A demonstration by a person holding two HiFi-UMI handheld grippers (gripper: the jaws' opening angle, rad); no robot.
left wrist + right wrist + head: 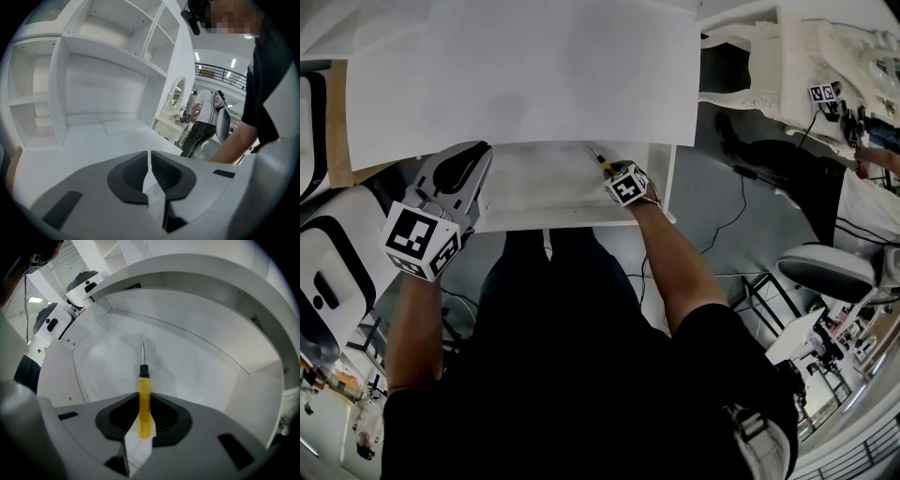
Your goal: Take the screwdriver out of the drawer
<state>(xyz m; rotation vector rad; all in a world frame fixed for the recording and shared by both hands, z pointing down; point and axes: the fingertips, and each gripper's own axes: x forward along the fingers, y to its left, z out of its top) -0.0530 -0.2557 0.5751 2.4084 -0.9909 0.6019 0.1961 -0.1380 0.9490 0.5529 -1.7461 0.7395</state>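
Observation:
The white drawer (574, 218) stands pulled out under the white desktop (525, 75). A screwdriver (600, 159) with a yellow handle lies in its right part, its thin metal shaft pointing toward the back. My right gripper (611, 171) reaches steeply down into the drawer. In the right gripper view the yellow handle (146, 404) sits between the dark pads (165, 416), which close on both its sides, and the shaft (143, 352) sticks out over the drawer floor (197, 366). My left gripper (472, 155) hovers at the drawer's left front corner, shut (150, 161) with nothing in it.
White shelf compartments (93, 56) rise behind the desktop. A white and black machine (333, 272) stands at the left. To the right are a round stool (825, 272), floor cables (727, 220) and another table (787, 66). A person (201, 122) stands in the background.

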